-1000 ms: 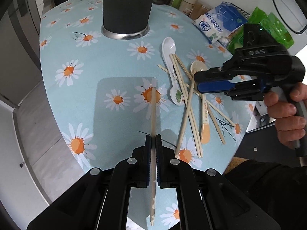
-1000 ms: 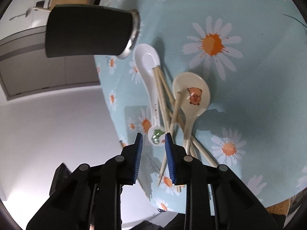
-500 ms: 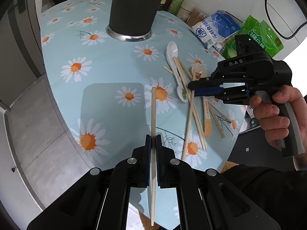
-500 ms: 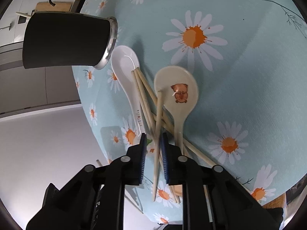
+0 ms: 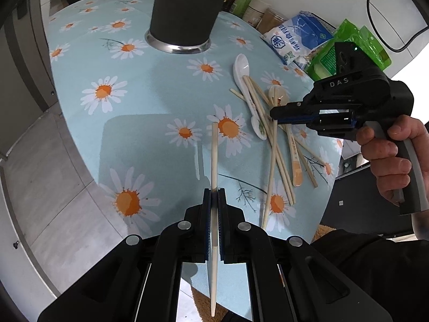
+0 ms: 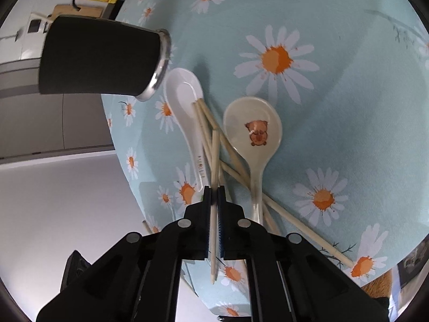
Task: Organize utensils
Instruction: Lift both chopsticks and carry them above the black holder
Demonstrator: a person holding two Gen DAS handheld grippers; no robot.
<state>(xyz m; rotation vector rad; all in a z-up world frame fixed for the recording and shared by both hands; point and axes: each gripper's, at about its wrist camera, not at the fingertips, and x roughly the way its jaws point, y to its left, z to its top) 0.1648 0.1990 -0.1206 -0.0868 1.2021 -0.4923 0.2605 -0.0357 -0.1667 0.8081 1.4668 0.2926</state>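
Both pictures are bright, with soft, even light. The round lens bends everything near the edges, and the corners are black. Ahead of the left gripper (image 5: 213, 191), a pale shiny patch of glare (image 5: 150, 145) sits on the desk (image 5: 88, 61). The black cup (image 5: 185, 5) drops a soft shadow toward the gripper. In the right wrist view, the white spoon (image 6: 185, 99) ahead of the right gripper (image 6: 214, 191) looks a little blurry.

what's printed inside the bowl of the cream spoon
A small brown bear face, on the cream spoon; clearest in the right wrist view.
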